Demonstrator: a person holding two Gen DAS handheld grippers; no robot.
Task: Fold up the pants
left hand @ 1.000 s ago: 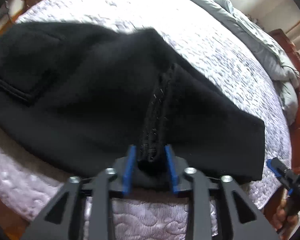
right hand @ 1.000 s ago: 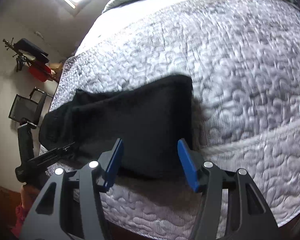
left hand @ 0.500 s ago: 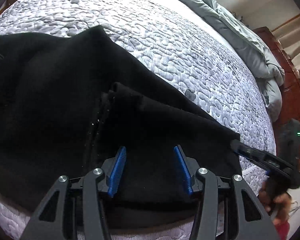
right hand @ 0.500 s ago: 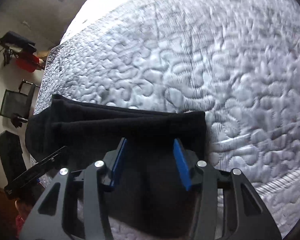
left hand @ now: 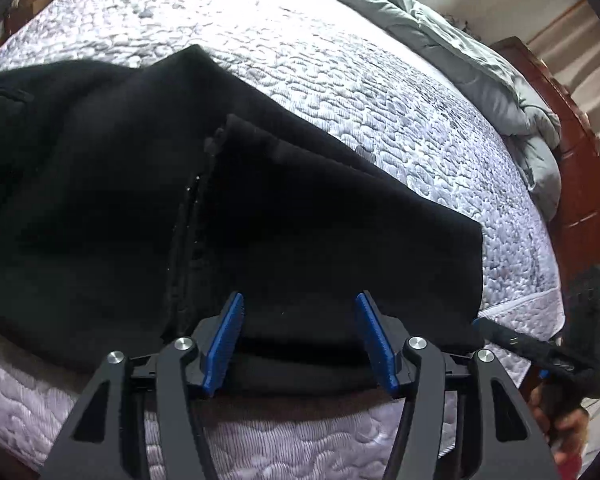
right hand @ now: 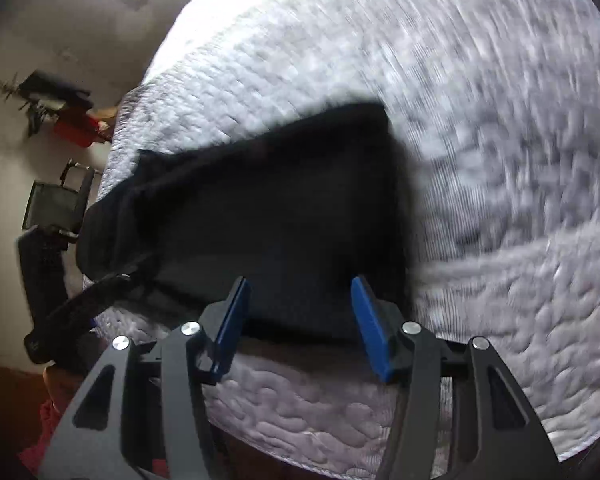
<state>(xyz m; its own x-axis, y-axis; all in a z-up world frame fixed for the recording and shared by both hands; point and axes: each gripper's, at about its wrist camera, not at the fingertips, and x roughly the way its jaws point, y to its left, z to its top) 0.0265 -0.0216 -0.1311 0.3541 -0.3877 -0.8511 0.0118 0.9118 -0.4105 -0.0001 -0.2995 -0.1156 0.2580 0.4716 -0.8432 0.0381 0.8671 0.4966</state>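
The black pants [left hand: 148, 216] lie folded over on the white quilted bed [left hand: 340, 60], with one end laid back on the rest. They also show in the right wrist view [right hand: 284, 216]. My left gripper [left hand: 300, 308] is open and empty, just above the near edge of the folded part. My right gripper [right hand: 298, 292] is open and empty, over the near edge of the pants' right end. The right gripper shows at the right of the left wrist view [left hand: 540, 348]. The left gripper shows at the left of the right wrist view [right hand: 80, 300].
A grey duvet [left hand: 480, 60] is bunched at the far side of the bed. A wooden bed frame [left hand: 572, 152] runs along the right. A black chair [right hand: 56, 204] and red items [right hand: 80, 128] stand by the wall left of the bed.
My left gripper let go of the pants' hem, opened and drew back. The folded end now lies flat. My right gripper pulled back from the pants and stays open.
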